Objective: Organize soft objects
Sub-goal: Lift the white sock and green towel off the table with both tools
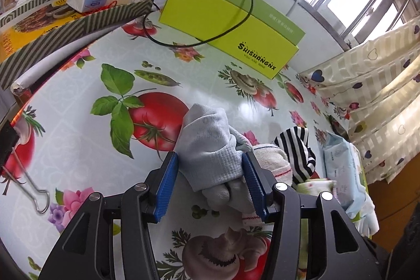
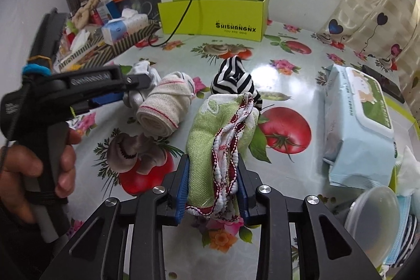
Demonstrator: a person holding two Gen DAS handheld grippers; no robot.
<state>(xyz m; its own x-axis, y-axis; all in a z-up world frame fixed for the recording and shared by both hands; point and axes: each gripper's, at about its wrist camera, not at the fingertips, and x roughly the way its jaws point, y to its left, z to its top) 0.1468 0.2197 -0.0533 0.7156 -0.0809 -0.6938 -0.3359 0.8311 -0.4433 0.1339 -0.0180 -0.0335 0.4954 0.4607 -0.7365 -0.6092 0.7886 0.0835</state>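
Note:
My left gripper (image 1: pixel 210 162) is shut on a pale grey-blue sock bundle (image 1: pixel 207 143), held just above the table. From the right wrist view the left gripper (image 2: pixel 136 91) shows at the left, the sock (image 2: pixel 144 72) in its jaws. My right gripper (image 2: pixel 212 164) is shut on a folded green towel with red-white trim (image 2: pixel 218 133). A rolled cream cloth with red stripes (image 2: pixel 162 109) lies beside the left gripper. A black-and-white striped cloth (image 2: pixel 233 80) stands behind the towel; it also shows in the left wrist view (image 1: pixel 296 148).
An open lime-green box (image 2: pixel 212 17) stands at the back with a black cable (image 1: pixel 236 20) over it. A wet-wipes pack (image 2: pixel 359 127) and plastic lid (image 2: pixel 372 217) sit right. Cluttered trays with a tissue pack (image 2: pixel 123 28) stand left. A curtain (image 1: pixel 372 96) hangs right.

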